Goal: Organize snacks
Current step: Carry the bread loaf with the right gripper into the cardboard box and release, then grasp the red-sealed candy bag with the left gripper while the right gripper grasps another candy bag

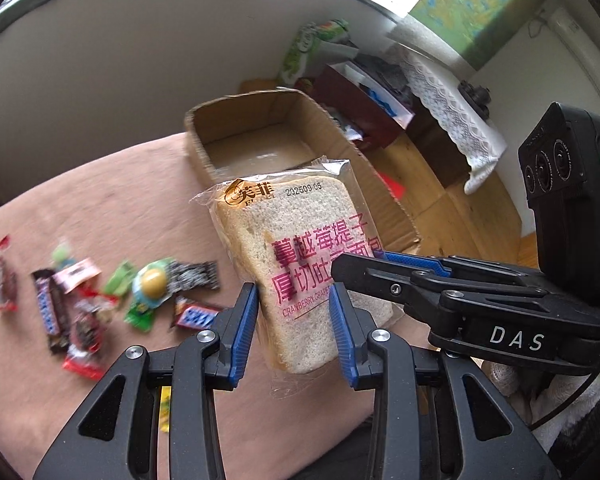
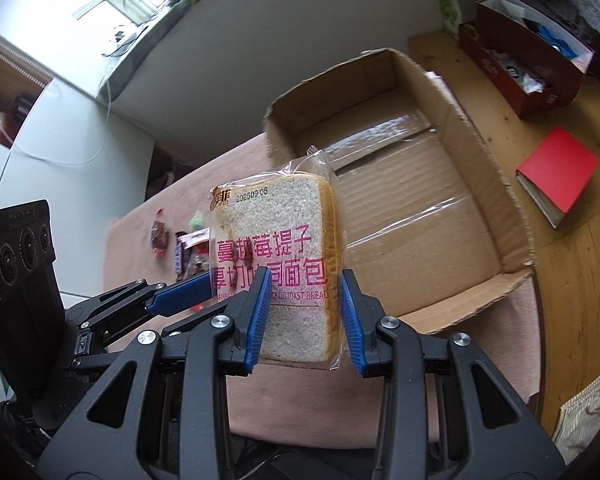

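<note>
A clear-wrapped slice of thick-cut toast bread (image 1: 300,232) with pink lettering hangs above the pink-covered table (image 1: 120,200), in front of an open, empty cardboard box (image 1: 236,100). My left gripper (image 1: 294,292) is shut on its lower part, blue pads on either side. My right gripper (image 2: 306,276) is shut the same way on the bread packet (image 2: 276,220), which seems to be the same one. In the left wrist view the right gripper (image 1: 356,262) reaches in from the right across the packet. The box (image 2: 340,68) lies just beyond the bread.
Loose wrapped candies and chocolate bars (image 1: 80,300) lie scattered on the cloth to the left. On the wooden floor beyond the table are a dark red box of odds and ends (image 2: 528,60), a red book (image 2: 556,176) and a green bag (image 1: 308,44).
</note>
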Motion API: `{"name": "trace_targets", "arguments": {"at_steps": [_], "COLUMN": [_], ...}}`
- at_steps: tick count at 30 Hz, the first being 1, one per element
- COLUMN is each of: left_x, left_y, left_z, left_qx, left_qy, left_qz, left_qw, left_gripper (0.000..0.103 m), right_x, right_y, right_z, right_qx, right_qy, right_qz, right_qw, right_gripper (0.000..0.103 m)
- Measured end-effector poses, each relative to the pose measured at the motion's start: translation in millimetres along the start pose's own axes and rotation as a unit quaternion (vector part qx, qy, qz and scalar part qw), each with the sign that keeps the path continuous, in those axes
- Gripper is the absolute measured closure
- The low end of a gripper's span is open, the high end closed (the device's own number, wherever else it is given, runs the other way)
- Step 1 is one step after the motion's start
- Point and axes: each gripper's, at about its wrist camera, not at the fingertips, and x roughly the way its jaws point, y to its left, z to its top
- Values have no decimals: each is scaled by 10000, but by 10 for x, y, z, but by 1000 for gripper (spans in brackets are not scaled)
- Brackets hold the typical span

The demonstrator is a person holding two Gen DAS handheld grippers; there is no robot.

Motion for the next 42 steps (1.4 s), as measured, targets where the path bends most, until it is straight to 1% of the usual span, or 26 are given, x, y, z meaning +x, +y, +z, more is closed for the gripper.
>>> {"name": "trace_targets", "arguments": {"at_steps": [7,16,18,20,26,29,30,31,36,38,39,41,42], "left_x": [253,419,431,430,337,261,230,190,21,-64,-117,-194,-236], "left_y": [-182,-266,-262,-275,-249,-216,-200,-181,-43,47,100,181,228], "left_z": [126,140,122,111,79,53,43,34,-33,-85,-117,-166,-191], "left_qx": [153,238,254,299,307,295,286,270,149,62,16,-65,-110], "left_qy": [93,156,170,171,94,41,26,-1,-95,-134,-156,-202,-225], "left_qz": [-134,-163,-113,-36,25,80,95,96,251,298,342,423,469], "left_qw": [9998,9995,9995,9994,9995,9995,9995,9996,9995,9994,9993,9989,9986], "left_gripper": [69,69,69,69,69,69,67,66,66,66,66,66,65], "right_x": [-46,-23,-9,-5,-22,-40,-52,-62,-116,-140,-148,-149,-143], "right_y": [-321,-523,-539,-518,-366,-311,-297,-281,-145,-52,-10,94,166], "right_z": [114,126,132,135,118,100,94,86,40,24,18,17,16], "right_qx": [119,207,211,132,-181,-205,-202,-198,-264,-325,-345,-406,-464], "right_qy": [-73,-71,-101,-159,-216,-257,-272,-288,-381,-441,-465,-494,-504], "right_qz": [-189,-306,-434,-613,-792,-828,-835,-843,-883,-872,-845,-781,-732], "right_qw": [9997,9993,9988,9979,9965,9960,9959,9958,9950,9947,9947,9949,9950], "right_gripper": [67,67,67,67,67,67,67,67,66,63,58,52,51]}}
